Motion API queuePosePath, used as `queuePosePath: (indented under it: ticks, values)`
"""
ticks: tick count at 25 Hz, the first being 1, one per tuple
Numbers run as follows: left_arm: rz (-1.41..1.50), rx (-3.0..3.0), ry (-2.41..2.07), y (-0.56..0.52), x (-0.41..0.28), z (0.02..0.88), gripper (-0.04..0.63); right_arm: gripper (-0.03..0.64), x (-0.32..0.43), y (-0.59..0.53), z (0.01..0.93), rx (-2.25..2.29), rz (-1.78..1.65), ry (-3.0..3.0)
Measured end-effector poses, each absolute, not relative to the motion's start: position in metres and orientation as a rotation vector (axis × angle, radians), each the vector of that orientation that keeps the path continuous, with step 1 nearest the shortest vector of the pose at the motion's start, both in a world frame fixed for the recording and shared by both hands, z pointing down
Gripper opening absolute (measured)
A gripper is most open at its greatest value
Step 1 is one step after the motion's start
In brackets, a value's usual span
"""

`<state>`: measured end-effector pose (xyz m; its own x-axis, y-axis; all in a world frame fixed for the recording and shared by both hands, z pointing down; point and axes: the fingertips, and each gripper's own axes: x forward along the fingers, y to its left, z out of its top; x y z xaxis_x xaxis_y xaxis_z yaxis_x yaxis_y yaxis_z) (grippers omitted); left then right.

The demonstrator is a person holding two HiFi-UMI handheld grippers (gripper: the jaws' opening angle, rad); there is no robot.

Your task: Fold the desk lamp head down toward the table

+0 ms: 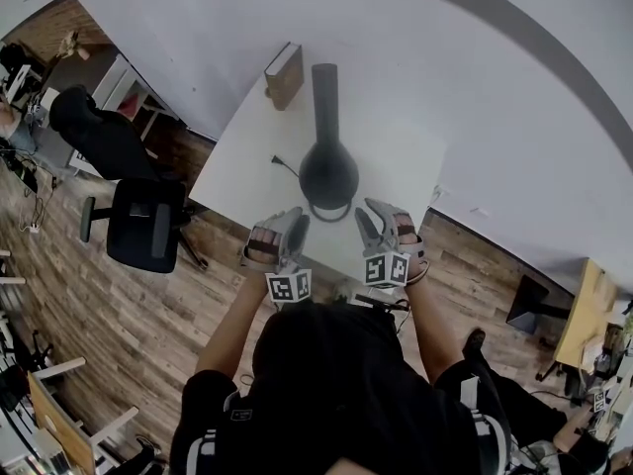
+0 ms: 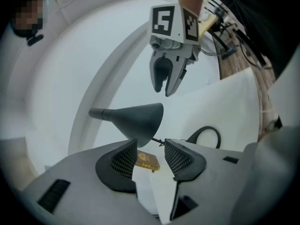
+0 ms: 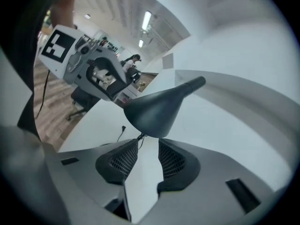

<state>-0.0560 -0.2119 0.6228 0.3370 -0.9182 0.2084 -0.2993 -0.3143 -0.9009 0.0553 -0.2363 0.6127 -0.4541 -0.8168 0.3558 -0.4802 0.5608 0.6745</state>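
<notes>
A black desk lamp stands on the white table [image 1: 237, 181]; its cone head [image 1: 328, 171] faces me, its stem [image 1: 324, 82] runs toward the wall, and its ring base [image 1: 331, 212] lies by the near edge. My left gripper [image 1: 295, 228] hovers just left of the head and my right gripper [image 1: 368, 222] just right of it, neither touching. In the left gripper view, the head [image 2: 136, 118] sits just beyond my open left gripper [image 2: 150, 143], with the right gripper [image 2: 168, 74] across from it. In the right gripper view, the head [image 3: 157, 109] hangs over my open right gripper [image 3: 148, 142]. Both hold nothing.
A brown book [image 1: 284, 74] stands at the table's far left corner by the wall. The lamp's cord and plug [image 1: 278, 161] lie left of the head. A black office chair [image 1: 148, 221] stands on the wood floor left of the table.
</notes>
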Motion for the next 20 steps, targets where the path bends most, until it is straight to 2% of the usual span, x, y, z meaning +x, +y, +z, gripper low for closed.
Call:
queuePosePath:
  ticks: [3,5,11,14,16,20]
  values:
    - [-0.882,-2.066,1.256,-0.203,-0.070,0.607,0.199,0.135,0.059,-0.230,0.590,1.176,-0.275,-2.359]
    - [-0.716,-2.213,1.376,-0.200,-0.075,0.580,0.188,0.111,0.061,-0.229,0.566,1.257,-0.099,-2.477]
    - [-0.094,-2.413,1.561,-0.196,-0.085,0.476,0.061,0.038,0.063,-0.231,0.494,1.478,0.074,-2.652]
    - [0.314,-2.566,1.670,-0.191,-0.097,0.446,0.040,0.012,0.066,-0.230,0.470,1.561,0.091,-2.682]
    - [0.377,-2.590,1.727,-0.191,-0.103,0.443,0.032,0.012,0.067,-0.225,0.465,1.587,0.092,-2.684]
    - [0.208,-2.593,1.790,-0.190,-0.098,0.462,0.029,0.012,0.071,-0.219,0.473,1.608,0.135,-2.665]
